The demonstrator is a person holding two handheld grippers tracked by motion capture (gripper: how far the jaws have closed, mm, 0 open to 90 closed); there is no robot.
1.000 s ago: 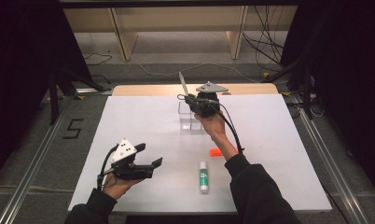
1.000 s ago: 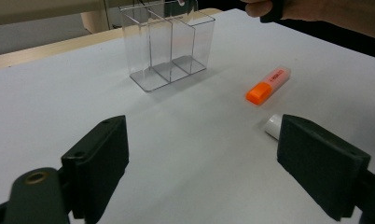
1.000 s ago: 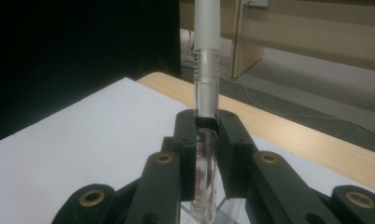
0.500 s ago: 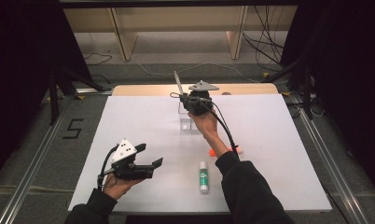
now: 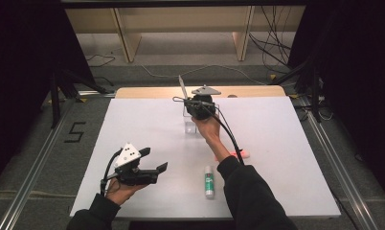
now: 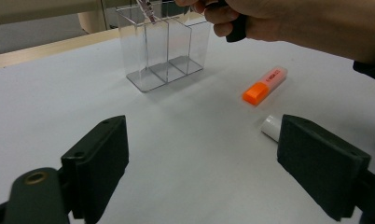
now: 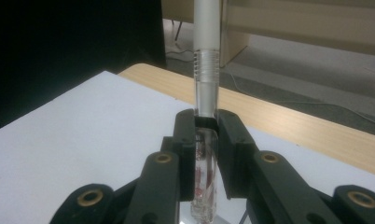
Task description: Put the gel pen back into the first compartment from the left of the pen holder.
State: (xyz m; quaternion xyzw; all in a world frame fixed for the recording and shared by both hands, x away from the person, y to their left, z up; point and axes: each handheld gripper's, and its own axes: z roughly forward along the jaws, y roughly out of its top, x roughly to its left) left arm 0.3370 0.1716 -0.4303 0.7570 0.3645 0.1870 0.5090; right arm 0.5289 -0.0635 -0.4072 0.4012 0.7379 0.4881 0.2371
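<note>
pen [image 7: 206, 79] is clamped upright in my right hand-held gripper [image 7: 206, 140], jaws nearly shut on the clear barrel, tip just over the clear organizer [image 6: 164, 51] at the worktop's 12 o'clock. in the left gripper view the tip looks lined up with the leftmost slot, but i can't tell if it's inside the rim yet. risks: pen is tilted, so the tip may catch a divider wall and tip or shove the light box; the barrel is smooth, so it may slide in the pads if it jams. my left hand-held gripper [image 5: 145, 165] sits at 7 o'clock, jaws wide open, holding nothing, too far off to steady the box. orange highlighter [image 6: 265, 85] and glue stick [image 5: 209, 181] at 5 o'clock lie under my right forearm, and a low pull-back could knock them.
</note>
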